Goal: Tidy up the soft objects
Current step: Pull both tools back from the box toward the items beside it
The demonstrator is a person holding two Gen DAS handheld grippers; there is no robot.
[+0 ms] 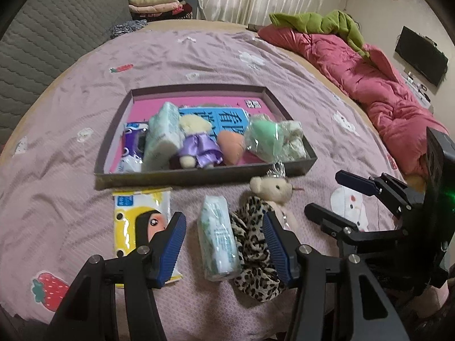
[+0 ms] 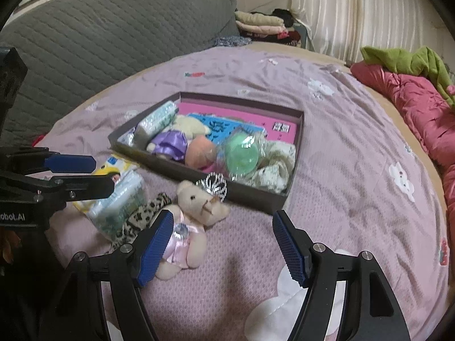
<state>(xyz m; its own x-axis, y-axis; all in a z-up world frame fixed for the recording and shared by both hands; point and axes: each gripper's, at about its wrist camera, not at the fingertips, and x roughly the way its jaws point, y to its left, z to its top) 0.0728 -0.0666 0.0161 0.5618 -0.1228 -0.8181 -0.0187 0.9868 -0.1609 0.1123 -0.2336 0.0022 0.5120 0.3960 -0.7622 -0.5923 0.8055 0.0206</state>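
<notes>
My left gripper hangs open over the pink bedspread. A white-green tissue pack and part of a leopard-print scrunchie lie between its blue pads, which touch neither. A yellow tissue pack lies under the left finger. A cream teddy bear in a pink dress with a silver crown lies in front of the dark shallow box. My right gripper is open, its left pad close beside the bear. The box holds several soft items.
Inside the box lie a tissue pack, a purple-dressed doll, a peach ball, a wrapped green ball and floral cloth. A red quilt lies at the right, a grey headboard behind.
</notes>
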